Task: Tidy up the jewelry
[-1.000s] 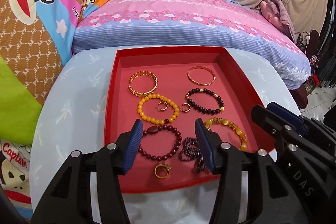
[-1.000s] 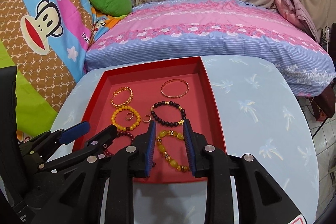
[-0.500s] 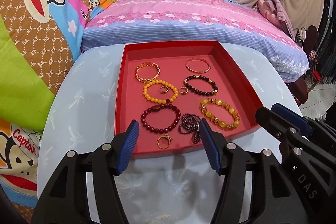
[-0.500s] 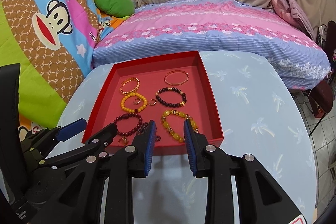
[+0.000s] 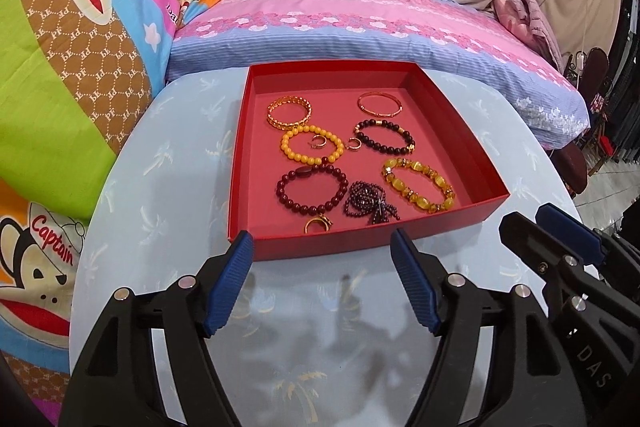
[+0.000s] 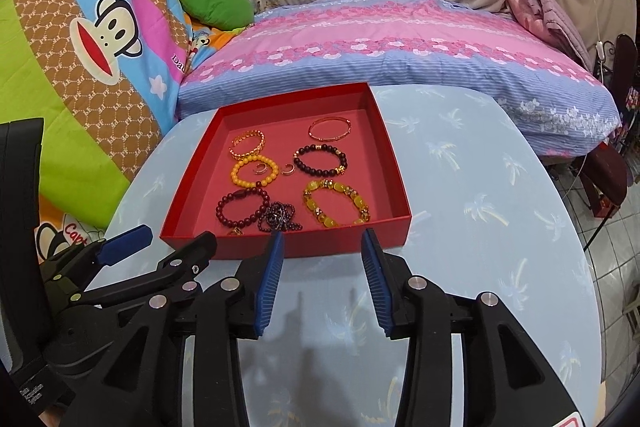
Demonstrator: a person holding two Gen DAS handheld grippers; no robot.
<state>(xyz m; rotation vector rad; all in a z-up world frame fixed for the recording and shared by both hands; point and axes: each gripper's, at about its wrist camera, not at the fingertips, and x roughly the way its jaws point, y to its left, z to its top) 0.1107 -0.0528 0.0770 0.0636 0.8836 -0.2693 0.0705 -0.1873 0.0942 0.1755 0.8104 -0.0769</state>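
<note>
Table: pale blue palm-print top (image 5: pixel 168 187), bed behind
Tray: red tray (image 5: pixel 460 131) holds 7 bracelets and small rings
Left gripper (image 5: pixel 322 247): spread wide, empty, before the tray
Right gripper (image 6: pixel 322 241): parted, empty
Right view only: tiled floor (image 6: pixel 616 267)

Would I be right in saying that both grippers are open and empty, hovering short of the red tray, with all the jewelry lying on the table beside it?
Not quite: the jewelry lies inside the red tray, as the left wrist view shows. The left gripper and right gripper are indeed open, empty, short of the tray.
</note>
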